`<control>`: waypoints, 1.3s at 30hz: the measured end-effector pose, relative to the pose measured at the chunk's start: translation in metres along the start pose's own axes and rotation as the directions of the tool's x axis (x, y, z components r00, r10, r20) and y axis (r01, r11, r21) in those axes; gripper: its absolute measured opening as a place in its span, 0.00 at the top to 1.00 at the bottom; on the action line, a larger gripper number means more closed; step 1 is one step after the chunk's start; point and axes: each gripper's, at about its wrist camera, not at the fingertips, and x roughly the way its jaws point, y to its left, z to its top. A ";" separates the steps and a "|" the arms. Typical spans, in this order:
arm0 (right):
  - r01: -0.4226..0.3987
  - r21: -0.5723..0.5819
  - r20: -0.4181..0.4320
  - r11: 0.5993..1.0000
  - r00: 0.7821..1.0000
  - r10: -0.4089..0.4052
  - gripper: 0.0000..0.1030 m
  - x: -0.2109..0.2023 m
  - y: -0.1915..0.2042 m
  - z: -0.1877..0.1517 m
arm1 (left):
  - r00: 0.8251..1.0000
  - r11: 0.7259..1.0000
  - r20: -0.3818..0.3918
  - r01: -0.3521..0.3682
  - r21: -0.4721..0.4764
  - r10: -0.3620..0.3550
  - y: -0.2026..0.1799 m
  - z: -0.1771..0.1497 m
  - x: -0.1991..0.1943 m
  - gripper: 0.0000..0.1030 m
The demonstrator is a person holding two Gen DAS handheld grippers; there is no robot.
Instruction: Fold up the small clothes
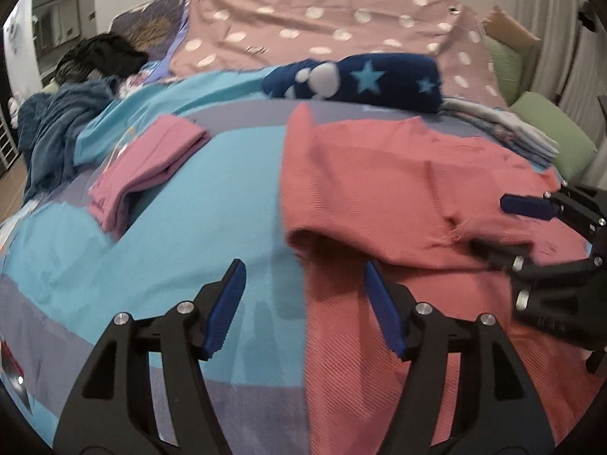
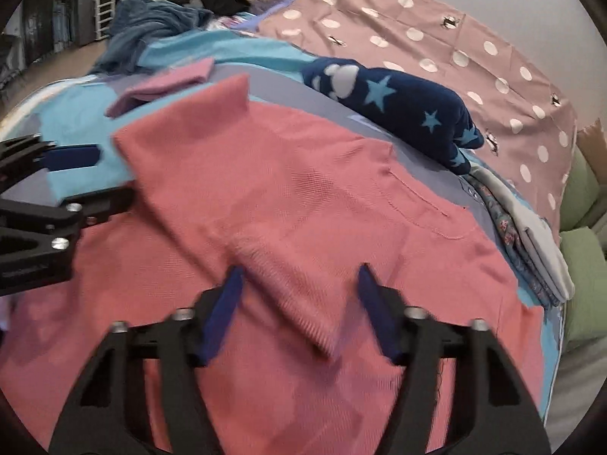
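Note:
A coral-pink knit garment (image 1: 398, 204) lies on the bed, partly folded, with a sleeve laid across its body (image 2: 296, 197). My left gripper (image 1: 303, 269) is open and empty, hovering over the garment's left edge. My right gripper (image 2: 299, 273) is open, its fingers either side of the ribbed sleeve cuff (image 2: 296, 295) without gripping it. The right gripper also shows in the left wrist view (image 1: 504, 227), and the left gripper in the right wrist view (image 2: 102, 174).
A small folded pink cloth (image 1: 148, 170) lies to the left on the blue and grey bed cover (image 1: 212, 204). A navy star-print bundle (image 1: 360, 79), a polka-dot sheet (image 1: 322, 26), a stack of folded clothes (image 2: 531, 235), a dark teal blanket (image 1: 57, 132) and green cushions (image 1: 557, 129) lie around.

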 end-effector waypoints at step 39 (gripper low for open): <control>-0.221 0.753 0.079 0.620 0.965 0.249 0.94 -0.003 -0.230 -0.102 | 0.989 0.988 -0.039 -0.146 -0.045 0.144 0.008 0.009 0.030 0.21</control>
